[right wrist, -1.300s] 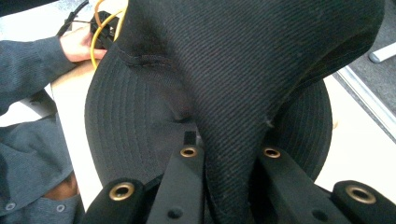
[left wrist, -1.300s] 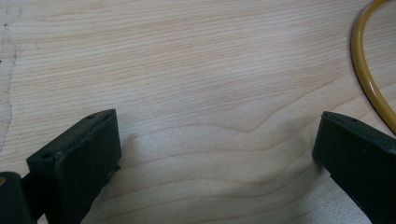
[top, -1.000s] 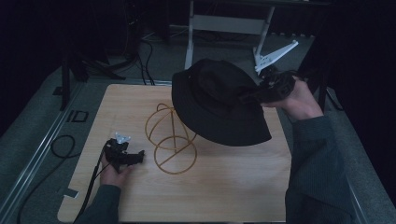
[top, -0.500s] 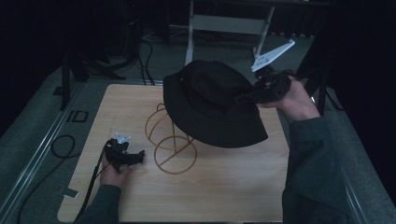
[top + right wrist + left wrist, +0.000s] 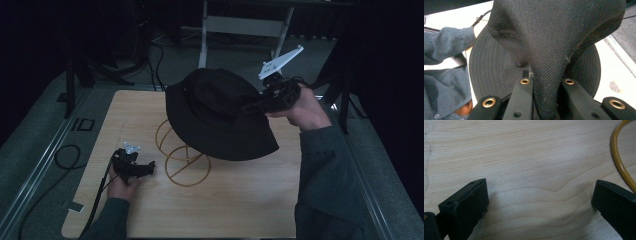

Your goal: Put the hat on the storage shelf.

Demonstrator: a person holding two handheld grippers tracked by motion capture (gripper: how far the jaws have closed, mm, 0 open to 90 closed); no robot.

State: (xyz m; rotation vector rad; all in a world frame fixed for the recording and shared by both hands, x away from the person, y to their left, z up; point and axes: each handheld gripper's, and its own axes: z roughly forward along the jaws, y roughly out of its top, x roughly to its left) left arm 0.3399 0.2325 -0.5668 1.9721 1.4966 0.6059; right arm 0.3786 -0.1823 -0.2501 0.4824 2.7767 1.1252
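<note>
Placement is the step in hand, judged from the high view: the right gripper (image 5: 257, 104) is holding one black bucket hat (image 5: 215, 117) by a pinch of its crown, in the air above and partly over the single yellow wire stand (image 5: 181, 159), which is standing near the middle of the desk (image 5: 240, 200). The left gripper (image 5: 142, 169) is resting on the desk just left of the stand's base ring. The next move probably calls for lowering the hat so that its crown is centring over the top of the stand, then releasing.

Left gripper view: the jaws are standing wide apart over bare wood, holding nothing; an arc of the stand's base ring (image 5: 620, 162) is curving past at the right edge.

Right gripper view: the jaws are closing narrowly on a fold of the hat's crown (image 5: 549, 45), with the stitched brim (image 5: 491, 72) hanging below and a grey sleeve (image 5: 446, 42) beyond it.

Count: one hat, one stand, two grippers.
</note>
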